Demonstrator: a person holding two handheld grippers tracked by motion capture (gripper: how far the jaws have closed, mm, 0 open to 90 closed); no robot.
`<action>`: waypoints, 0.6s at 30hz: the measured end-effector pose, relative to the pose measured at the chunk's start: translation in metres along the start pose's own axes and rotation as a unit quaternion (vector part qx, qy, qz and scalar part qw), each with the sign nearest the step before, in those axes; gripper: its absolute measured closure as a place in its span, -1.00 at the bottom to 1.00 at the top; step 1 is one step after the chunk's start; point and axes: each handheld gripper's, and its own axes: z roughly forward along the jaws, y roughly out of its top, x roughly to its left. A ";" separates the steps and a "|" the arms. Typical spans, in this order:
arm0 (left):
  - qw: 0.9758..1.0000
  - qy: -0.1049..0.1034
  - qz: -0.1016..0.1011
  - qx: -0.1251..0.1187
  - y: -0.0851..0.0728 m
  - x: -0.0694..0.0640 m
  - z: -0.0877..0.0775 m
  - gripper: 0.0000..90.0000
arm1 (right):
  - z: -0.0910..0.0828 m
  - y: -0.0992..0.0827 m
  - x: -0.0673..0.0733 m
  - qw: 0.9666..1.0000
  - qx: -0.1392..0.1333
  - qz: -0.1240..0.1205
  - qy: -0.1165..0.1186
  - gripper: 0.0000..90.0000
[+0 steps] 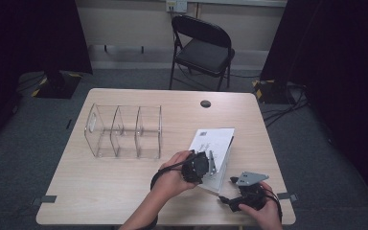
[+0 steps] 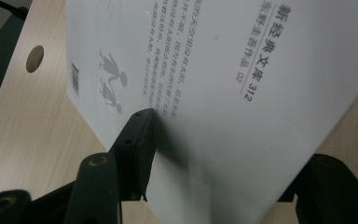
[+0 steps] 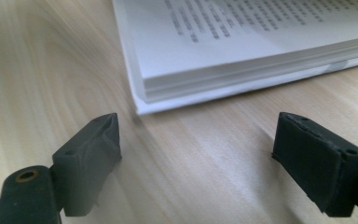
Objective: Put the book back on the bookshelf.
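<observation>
Table (image 1: pixel 124 191): light wood-grain top with a round dark cable hole (image 1: pixel 205 103) near the far edge, right of centre.

Folding chair (image 1: pixel 203 48): black, on the floor beyond the far edge of the table.

Clear organiser (image 1: pixel 124 130): transparent, divided into three compartments, standing on the left half of the table toward the far edge, well apart from the book.

Book (image 1: pixel 213 141): white softcover, lying on the right half of the table, nearer the front edge than the far one. Its cover, printed with a barcode, two small grey figures and lines of text, was lifted off the page block on the side of the left gripper. In the right gripper view the printed page, the stacked page edges and the lower cover lay flat on the table.

Left gripper (image 1: pixel 210 165): held in the person's left hand (image 1: pixel 172 177) over the book's near-left corner. In the left gripper view the raised cover passed between the two black jaws, one pad lying against its printed face; the other pad was hidden behind the cover, so a firm pinch could not be confirmed, though the cover stood lifted between them.

Right gripper (image 1: pixel 231 184): held in the person's right hand (image 1: pixel 263 213) near the front right corner of the table, just beside the book's near edge. Its jaws stood wide apart over bare table, nothing between them.
</observation>
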 end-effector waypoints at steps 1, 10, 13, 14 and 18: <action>1.000 -0.001 0.001 0.004 0.001 0.002 -0.001 0.01 | 0.000 0.000 0.000 1.000 -0.001 -0.001 0.000 -0.70; 1.000 -0.007 -0.017 0.011 0.002 0.008 -0.007 0.07 | 0.000 0.000 -0.001 1.000 0.001 0.001 0.001 -0.72; 0.999 -0.009 -0.028 0.013 0.003 0.012 -0.010 0.09 | 0.001 0.000 -0.001 1.000 0.001 -0.001 0.003 -0.72; 0.999 -0.009 -0.031 0.015 0.003 0.013 -0.011 0.10 | 0.001 0.000 -0.001 1.000 0.002 -0.001 0.003 -0.72; 0.999 -0.006 -0.037 0.021 0.005 0.016 -0.015 0.14 | 0.000 0.000 -0.001 1.000 0.002 -0.002 0.003 -0.72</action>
